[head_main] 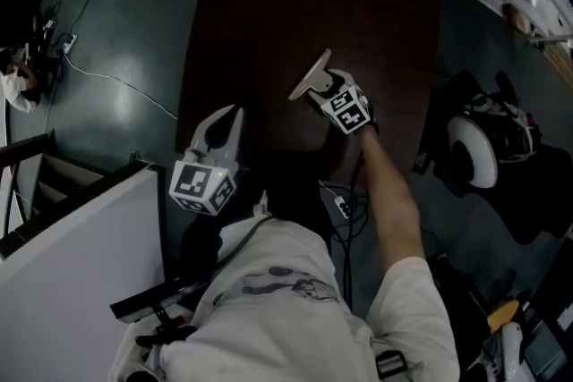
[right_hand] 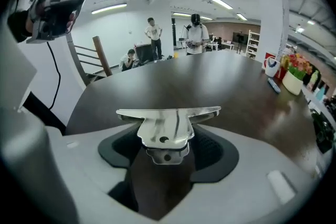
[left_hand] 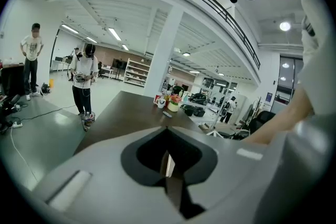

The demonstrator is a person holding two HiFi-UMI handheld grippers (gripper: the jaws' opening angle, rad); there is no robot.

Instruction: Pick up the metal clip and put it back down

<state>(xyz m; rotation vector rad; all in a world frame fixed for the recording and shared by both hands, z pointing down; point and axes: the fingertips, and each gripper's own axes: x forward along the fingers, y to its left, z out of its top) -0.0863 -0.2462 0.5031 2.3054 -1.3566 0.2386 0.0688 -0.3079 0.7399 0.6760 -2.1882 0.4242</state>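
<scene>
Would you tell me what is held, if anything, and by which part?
The right gripper holds the metal clip by its narrow handle end; the left gripper, nothing.

Two grippers are in view: one left gripper (head_main: 231, 116) and one right gripper (head_main: 324, 85). There is one metal clip (right_hand: 167, 123) and one table (head_main: 295, 4). At the table's far end there are one mug (right_hand: 271, 66), one flower pot (right_hand: 292, 81) and one blue pen (right_hand: 274, 85). Beyond the table there are three people: one standing person (right_hand: 153, 39), one person with a headset (right_hand: 197, 36) and one seated person (right_hand: 128, 59). One white cable (head_main: 116, 80) lies on the floor (head_main: 125, 22).
</scene>
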